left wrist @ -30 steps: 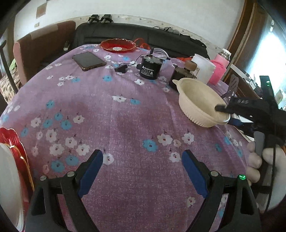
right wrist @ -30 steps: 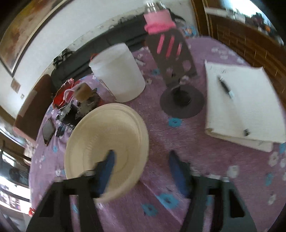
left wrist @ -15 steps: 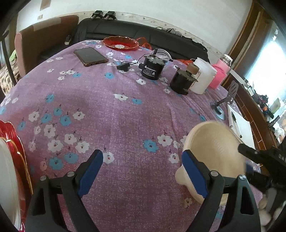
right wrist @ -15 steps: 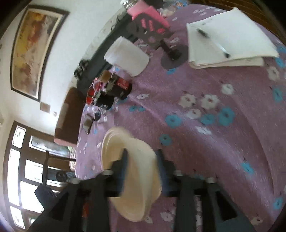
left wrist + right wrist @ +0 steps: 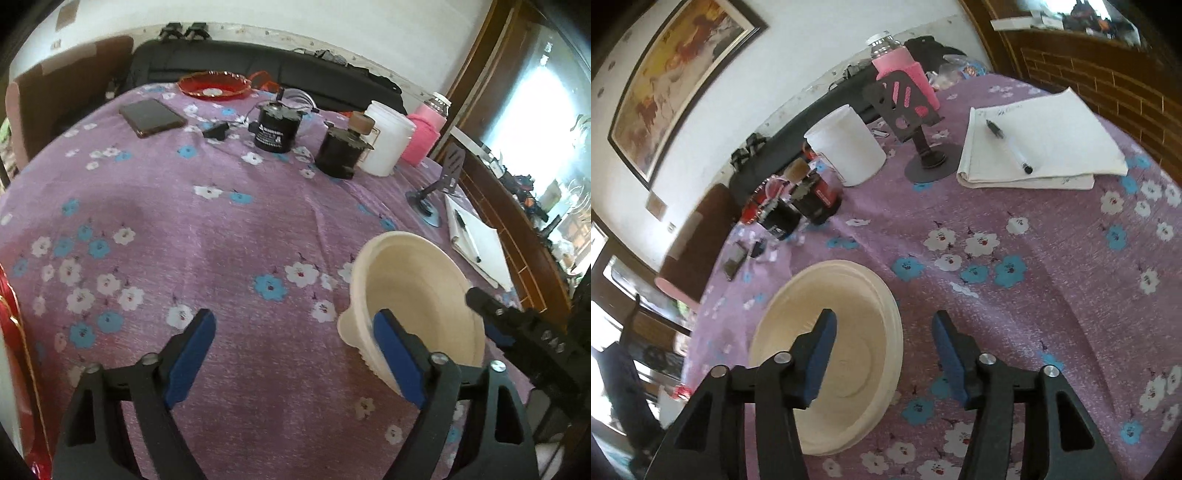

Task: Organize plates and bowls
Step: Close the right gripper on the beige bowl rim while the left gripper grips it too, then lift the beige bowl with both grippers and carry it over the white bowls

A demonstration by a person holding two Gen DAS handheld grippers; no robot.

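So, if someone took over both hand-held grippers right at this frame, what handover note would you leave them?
Left hand-held gripper: open, holding nothing, above the purple tablecloth.
Right hand-held gripper: open, straddling the near rim of the cream bowl, one finger over the inside and one outside; not clamped.
Bowl: appears to rest on the cloth at the near right of the table.
Other dishes: a red plate at the far edge; a red and white stack at the left wrist view's left border.
Done: bowl apparently set down near the front.
Left: gathering the bowl and plates together.
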